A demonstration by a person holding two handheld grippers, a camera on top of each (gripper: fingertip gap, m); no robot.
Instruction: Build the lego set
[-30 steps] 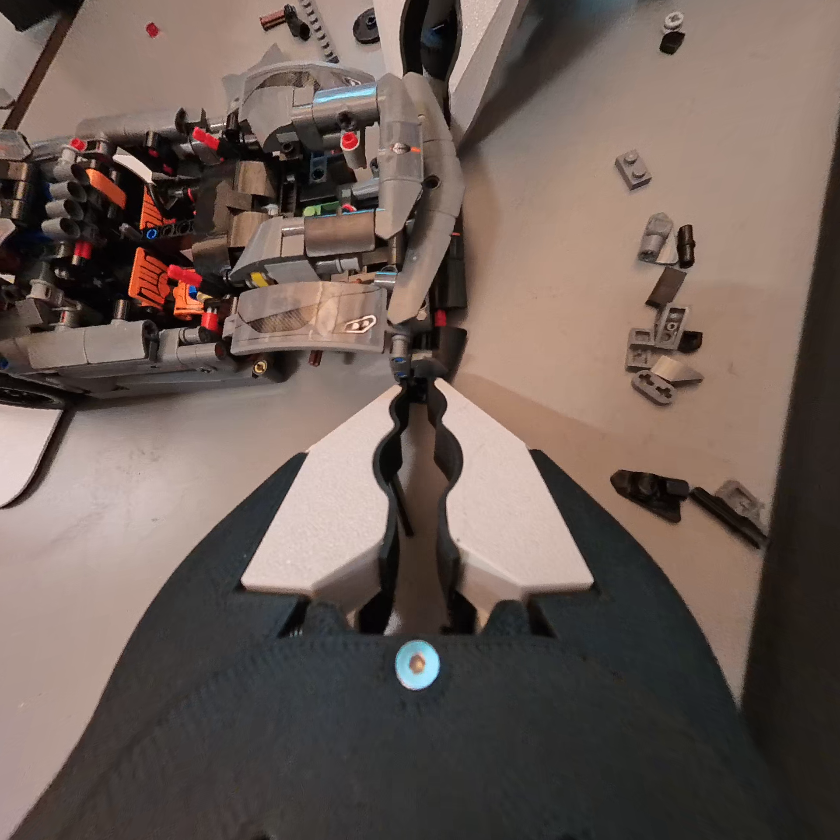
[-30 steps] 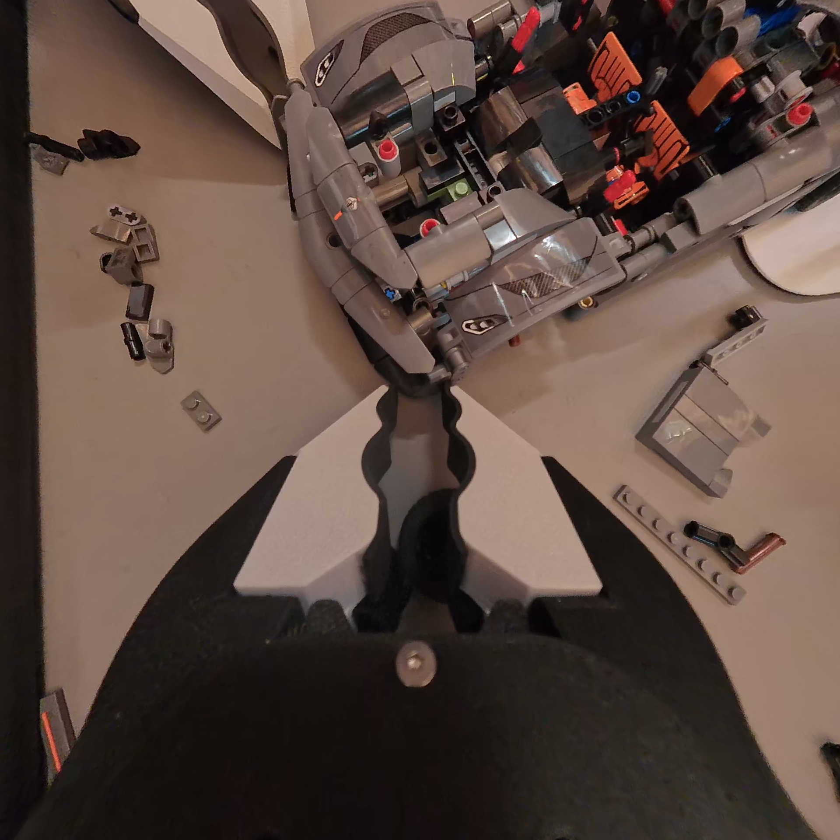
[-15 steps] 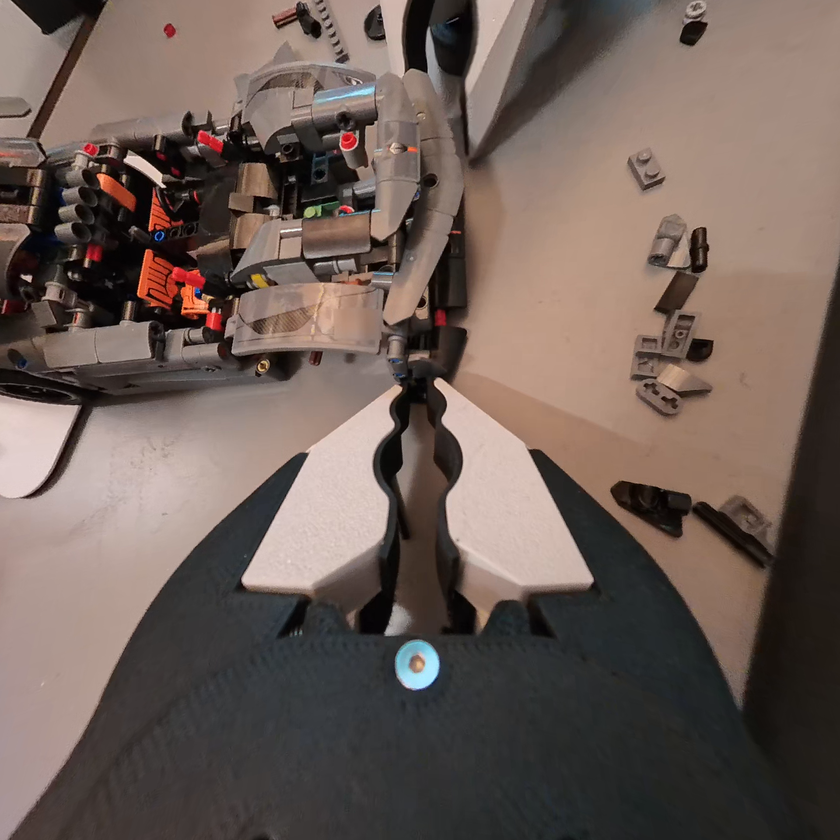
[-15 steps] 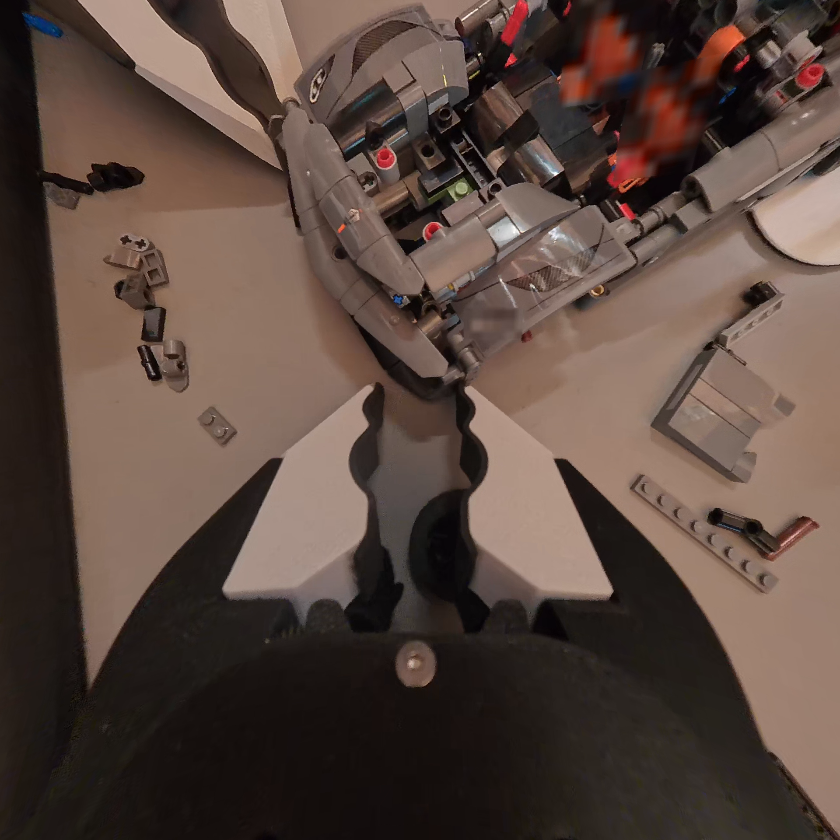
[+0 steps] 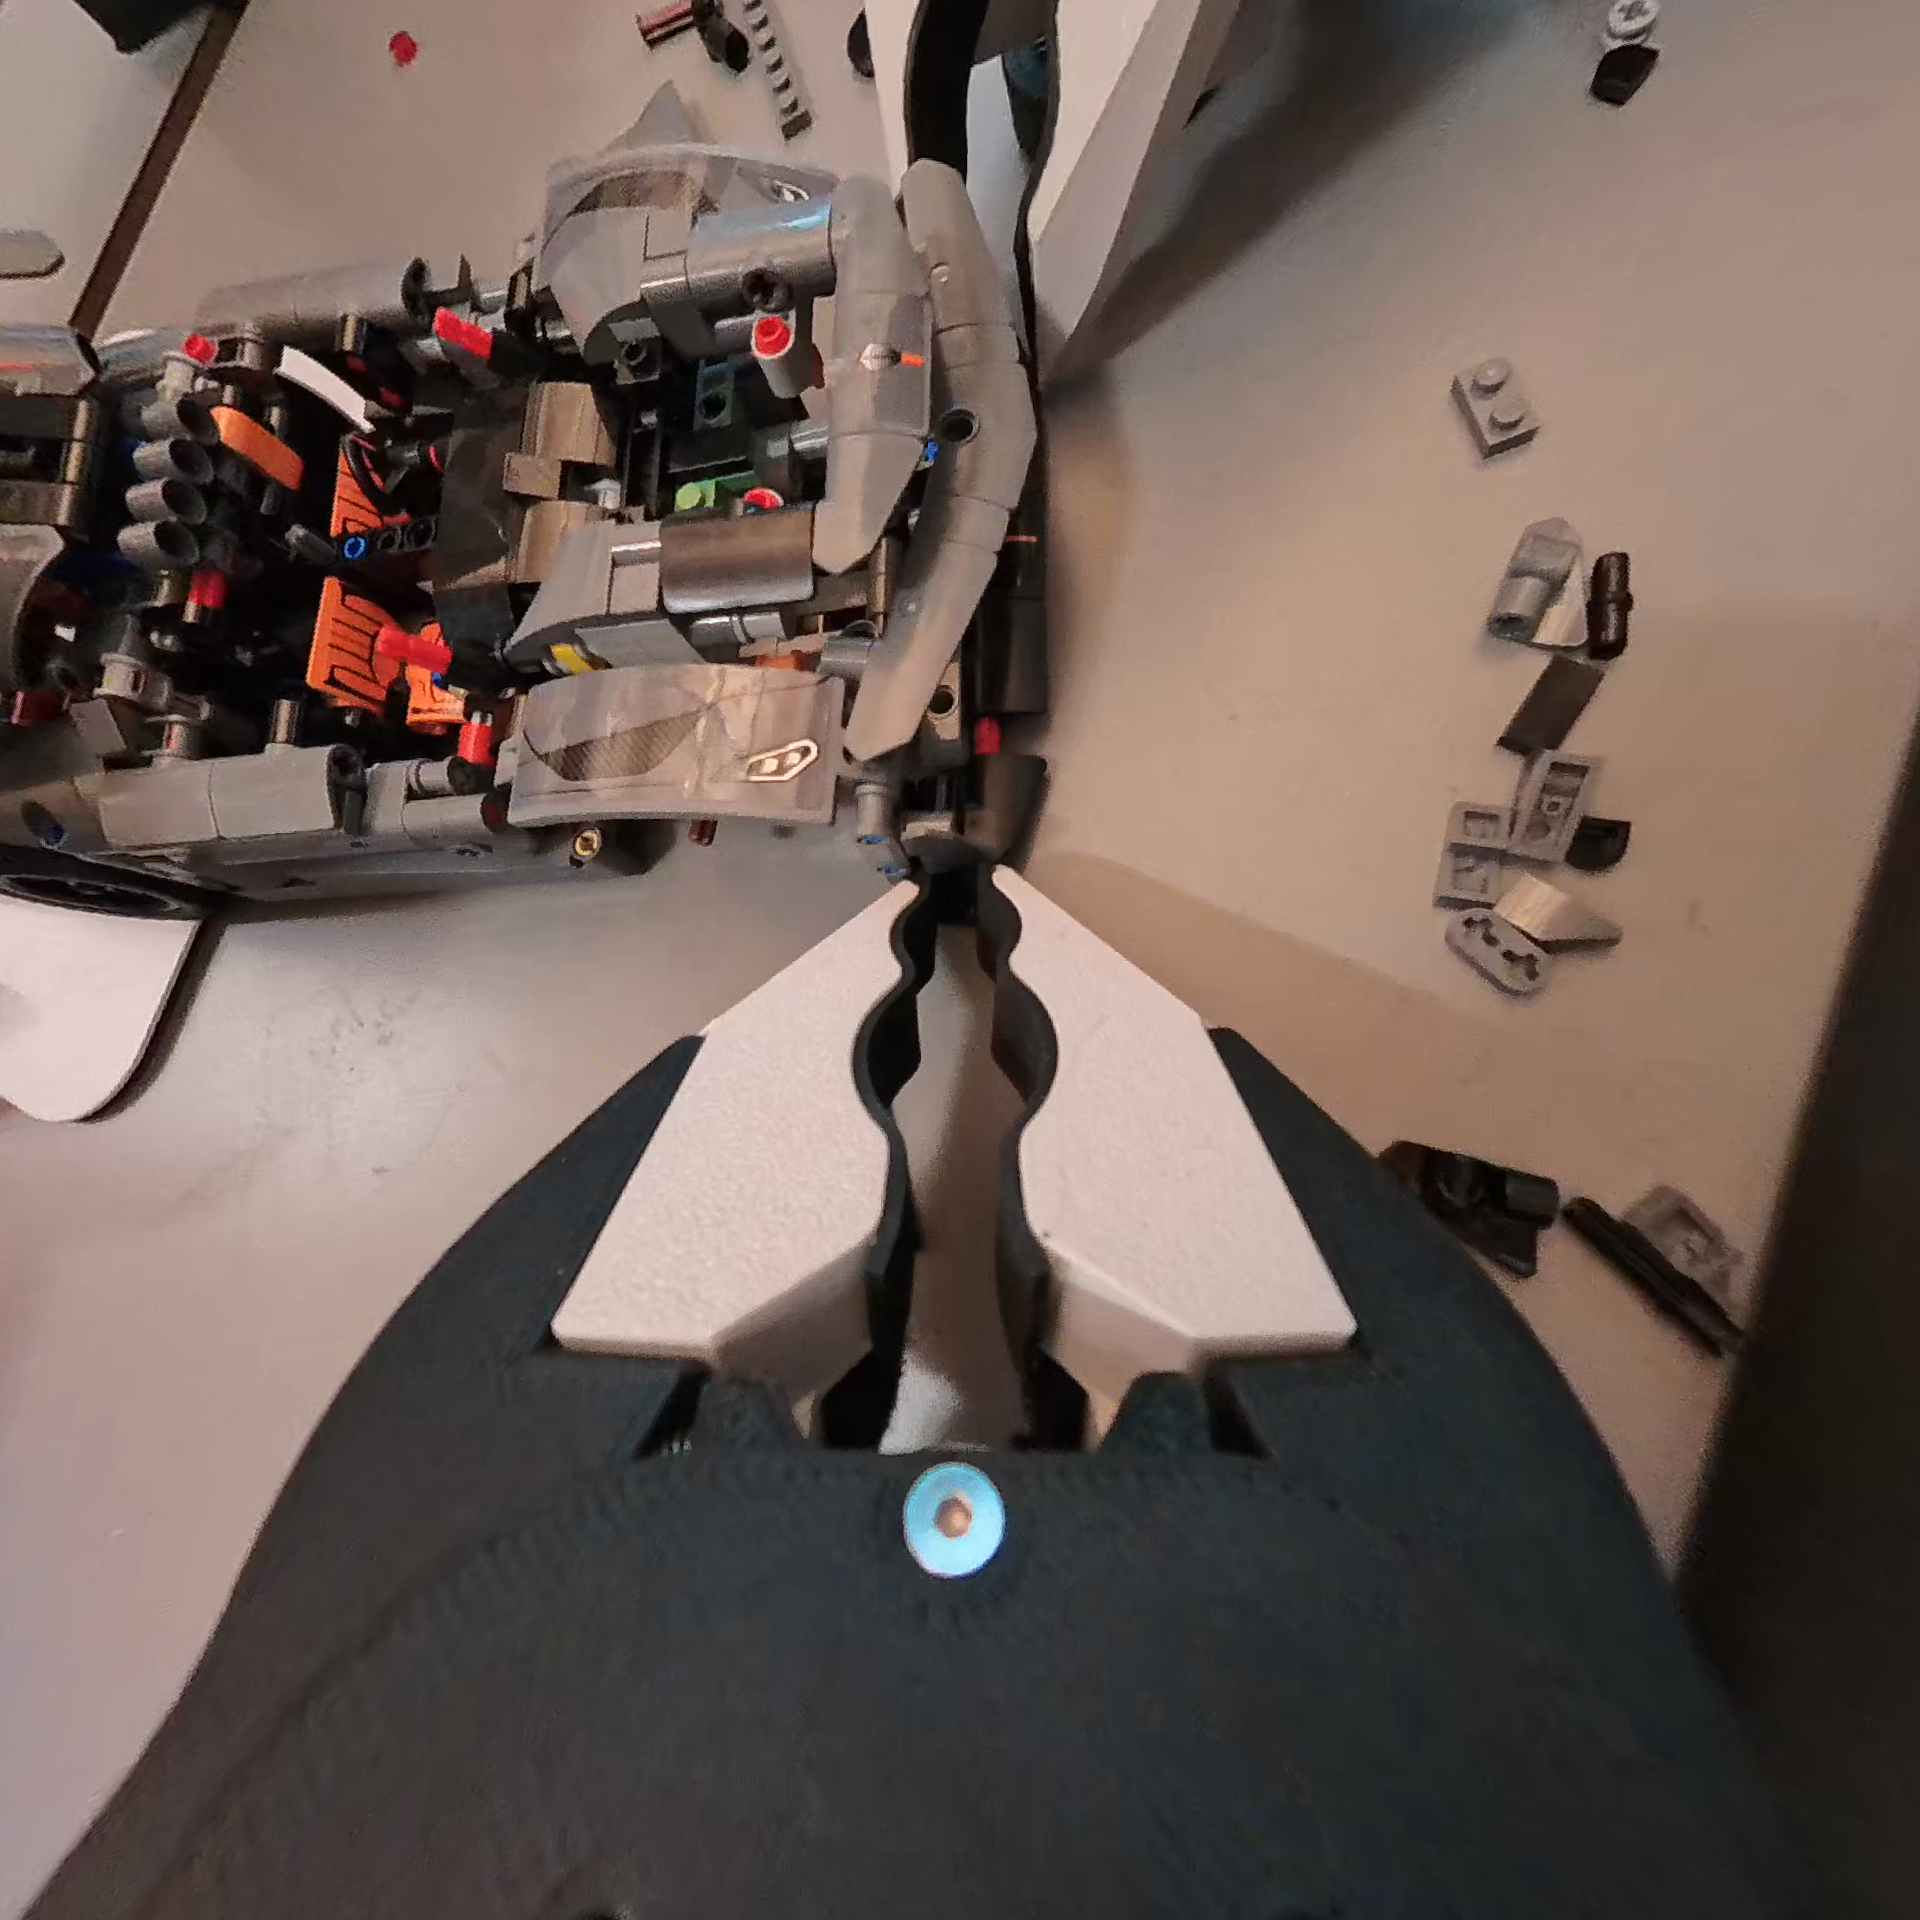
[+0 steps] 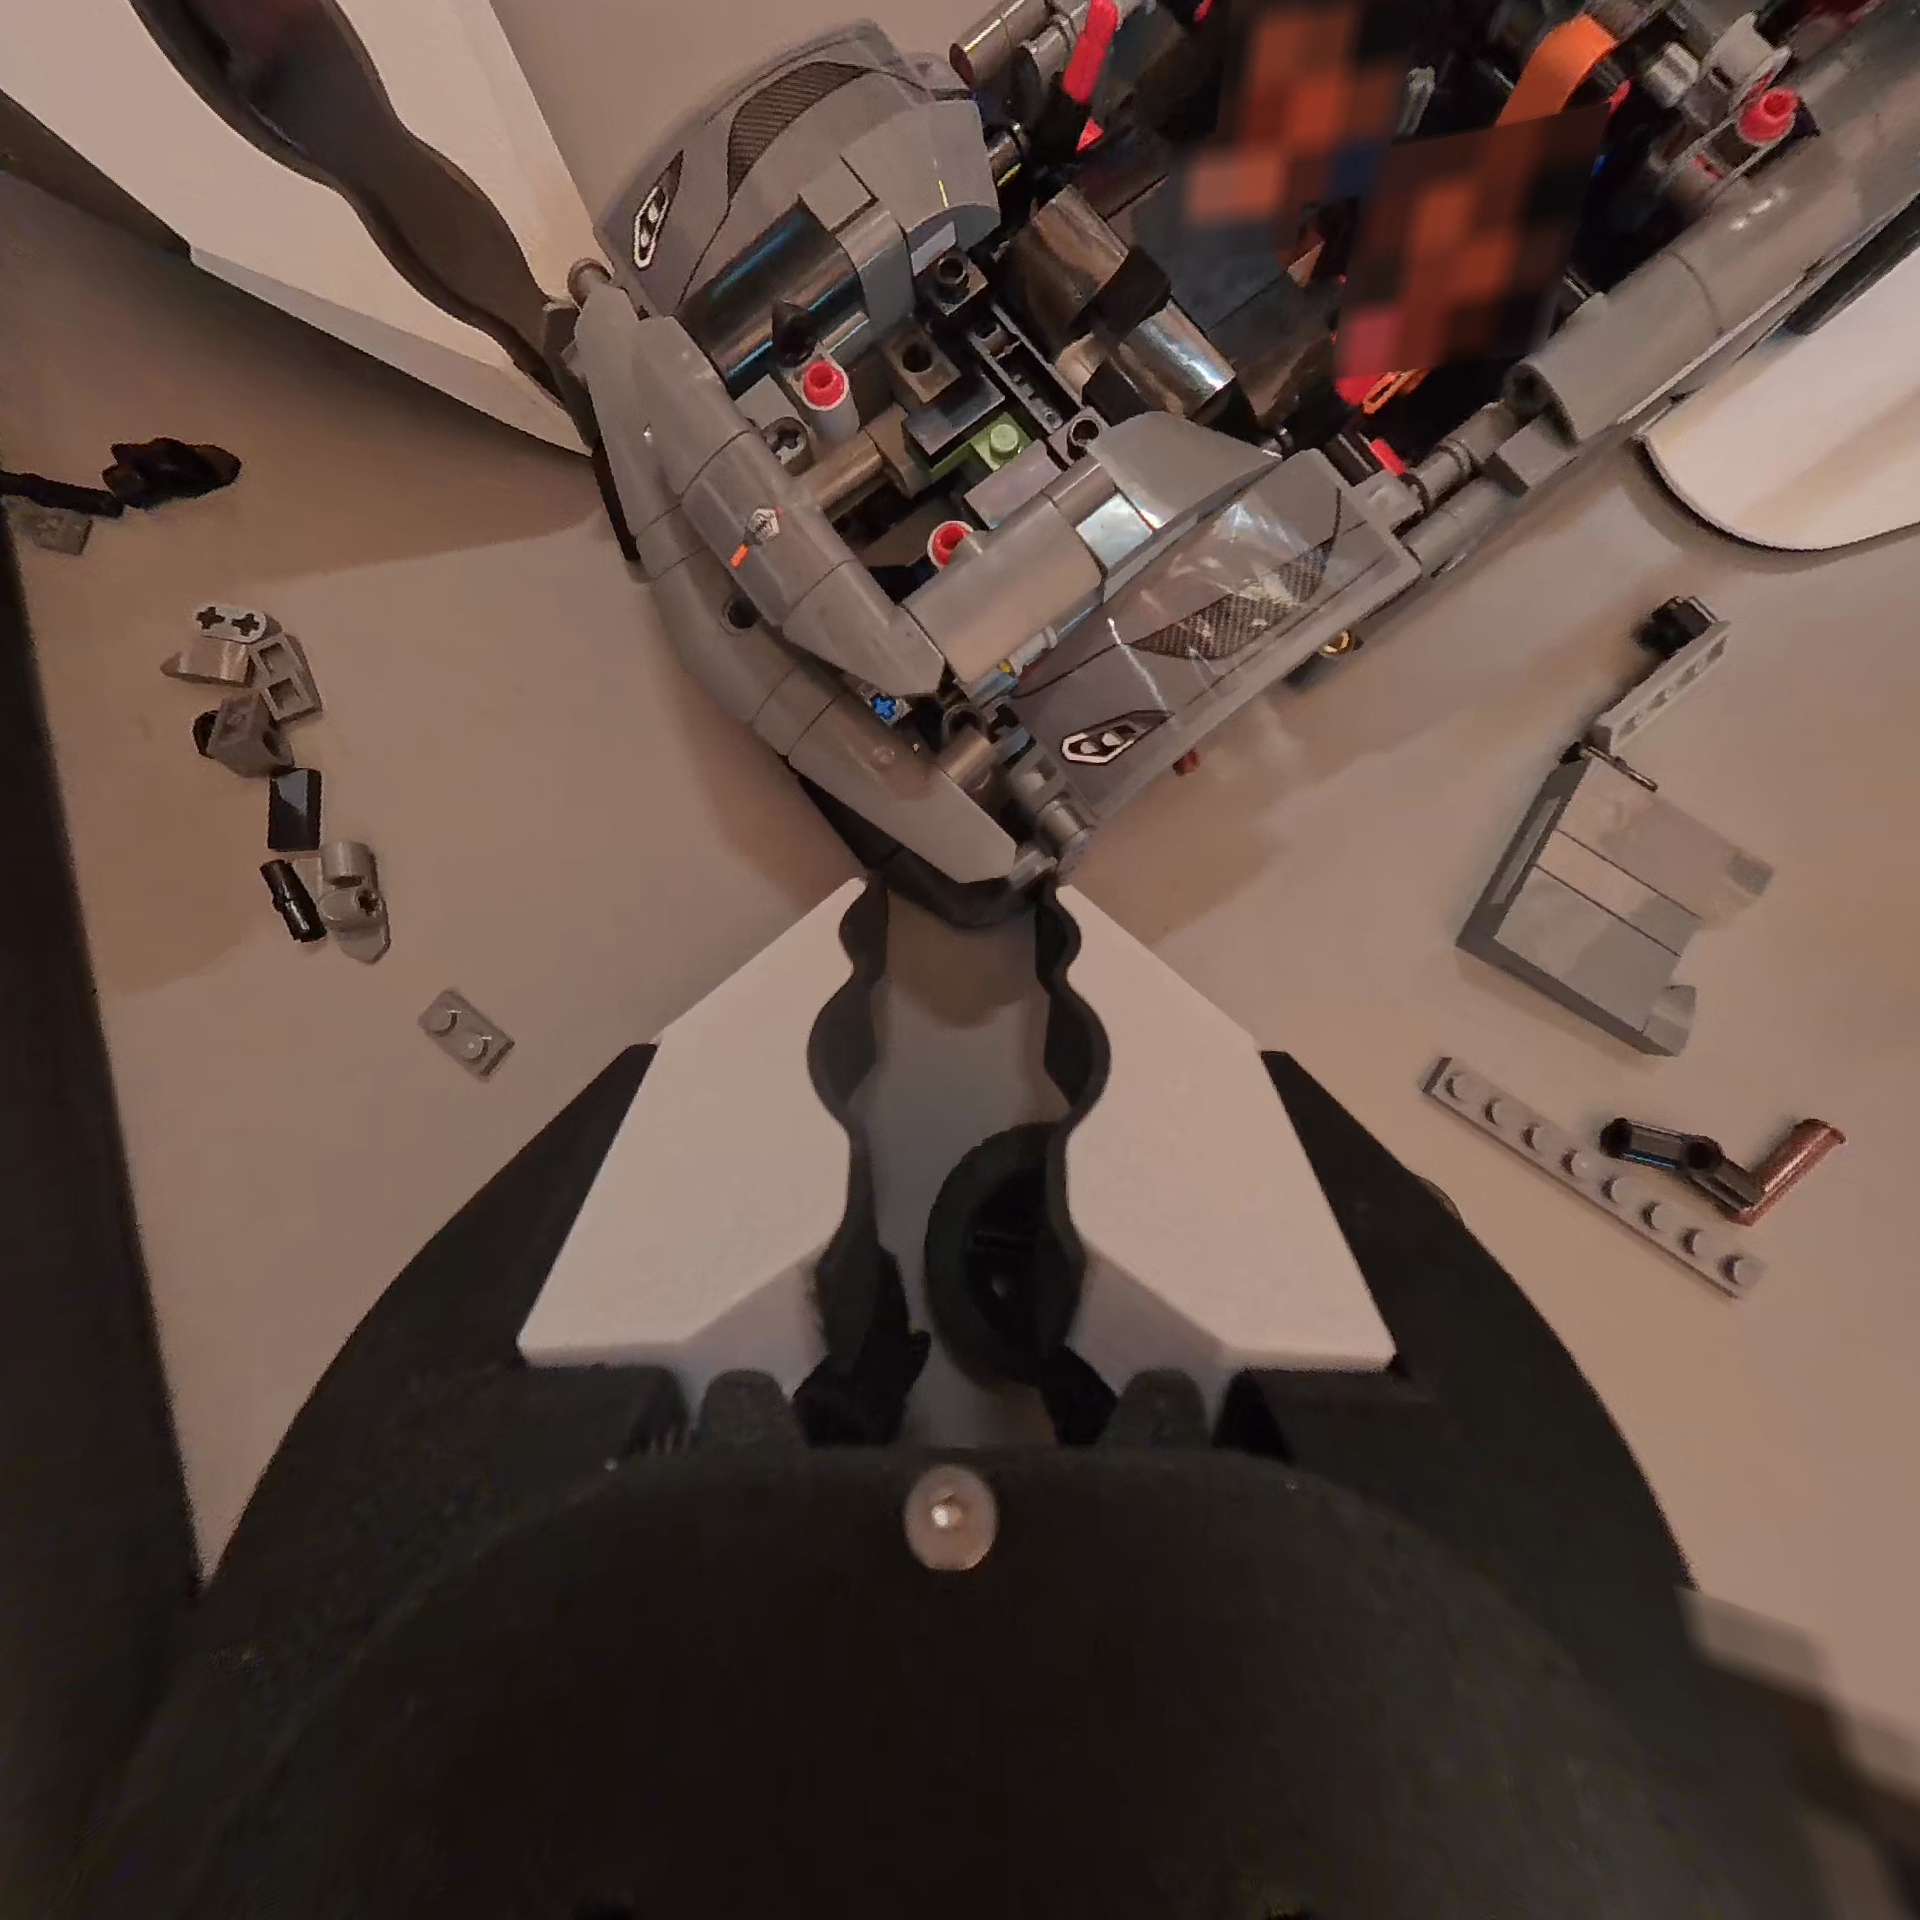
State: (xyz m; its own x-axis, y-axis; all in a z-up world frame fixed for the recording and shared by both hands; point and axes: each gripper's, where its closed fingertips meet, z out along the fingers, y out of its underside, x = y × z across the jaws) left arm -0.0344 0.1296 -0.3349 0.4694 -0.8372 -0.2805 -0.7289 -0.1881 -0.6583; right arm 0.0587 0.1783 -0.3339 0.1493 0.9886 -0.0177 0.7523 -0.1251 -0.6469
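A grey lego car [image 5: 665, 582] with orange and red inner parts lies on the pale table, its nose toward both grippers. My left gripper [image 5: 956, 883] is shut on a black piece at the car's near front corner. In the right wrist view the car [image 6: 935, 582] fills the top. My right gripper [image 6: 956, 894] has its jaws parted, with the black lower piece of the other front corner between the tips. A black wheel [image 6: 997, 1268] lies on the table under its fingers. Each gripper shows in the other's view, the right one [image 5: 1091, 156] and the left one [image 6: 312, 208].
Loose grey and black pieces [image 5: 1527, 862] and a small grey plate [image 5: 1496, 410] lie right of the car's nose. A grey panel assembly [image 6: 1600, 914], a long grey plate [image 6: 1590, 1174] and pins [image 6: 1745, 1164] lie to the right. A dark table edge [image 5: 1849, 1247] runs alongside. Across from one pair of fingers to the other is roughly 11 cm.
My right gripper's jaws have widened a little at the car's corner and the camera has drawn slightly closer. My left gripper has stayed shut on the same corner.
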